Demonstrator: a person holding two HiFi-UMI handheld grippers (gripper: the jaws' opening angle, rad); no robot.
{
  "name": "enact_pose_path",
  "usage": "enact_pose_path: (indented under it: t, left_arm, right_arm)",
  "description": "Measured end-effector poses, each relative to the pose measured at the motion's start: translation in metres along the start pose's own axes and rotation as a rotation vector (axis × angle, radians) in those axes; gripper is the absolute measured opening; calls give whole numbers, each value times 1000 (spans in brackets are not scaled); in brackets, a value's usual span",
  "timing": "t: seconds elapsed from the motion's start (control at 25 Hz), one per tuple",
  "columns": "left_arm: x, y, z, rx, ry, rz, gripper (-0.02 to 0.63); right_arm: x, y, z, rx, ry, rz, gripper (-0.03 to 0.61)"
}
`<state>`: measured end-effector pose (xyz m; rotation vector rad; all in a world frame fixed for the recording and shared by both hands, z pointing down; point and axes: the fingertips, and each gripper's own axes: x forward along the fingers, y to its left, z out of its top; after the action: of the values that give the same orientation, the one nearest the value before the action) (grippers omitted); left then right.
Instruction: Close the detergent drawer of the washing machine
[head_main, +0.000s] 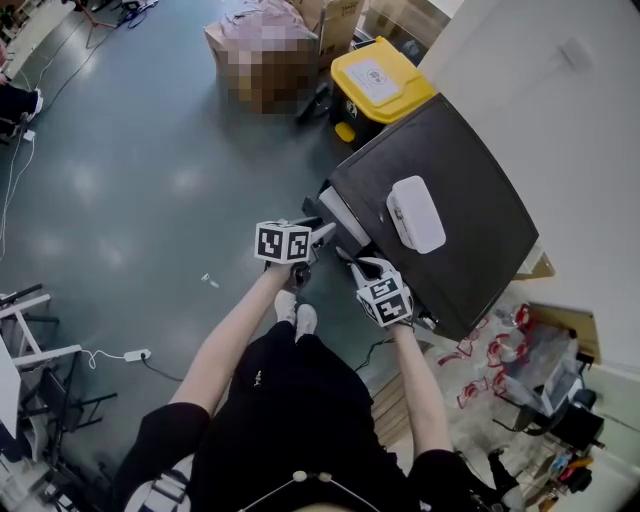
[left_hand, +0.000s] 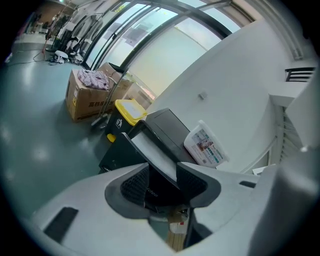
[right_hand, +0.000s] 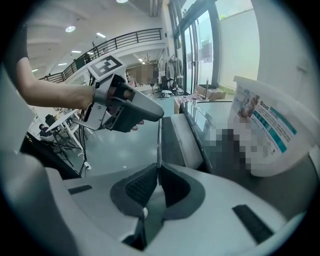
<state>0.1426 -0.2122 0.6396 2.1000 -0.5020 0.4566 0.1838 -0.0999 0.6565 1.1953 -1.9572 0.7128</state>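
Right gripper (right_hand: 158, 175): jaws narrow, pinching the thin front panel of the detergent drawer (right_hand: 159, 137), seen edge-on. Only this view shows the left gripper (right_hand: 156, 114) at the panel's far end. Left gripper view: jaws wide, pads on the dark panel. Drawer is pulled out, grey tray exposed, at the washing machine (head_main: 450, 190) front top corner. White tub (head_main: 415, 213) sits on the machine.

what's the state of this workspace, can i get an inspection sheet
surface: dark washing machine top, a white tub on it
job's things: detergent drawer pulled out, not yet closed
clutter: yellow-lidded bin and cardboard box behind the machine
grippers: left gripper closed across the drawer front; right gripper pinching a thin edge of it
cables: white power strip with its lead on the floor
surroundings: grey floor, white wall
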Motion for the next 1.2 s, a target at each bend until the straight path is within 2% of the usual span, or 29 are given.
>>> enact_pose_path:
  t: [0.28, 0.92, 1.2]
  left_arm:
    - [11, 0, 11, -93, -21, -15, 172]
    - [30, -5, 25, -121, -18, -2, 172]
    - [36, -5, 29, -129, -22, -7, 172]
  right_arm:
    - [0, -13, 5, -7, 13, -51, 31]
    - [-4, -36, 8, 36, 38, -147, 31]
    - [-4, -43, 10, 7, 52, -203, 31]
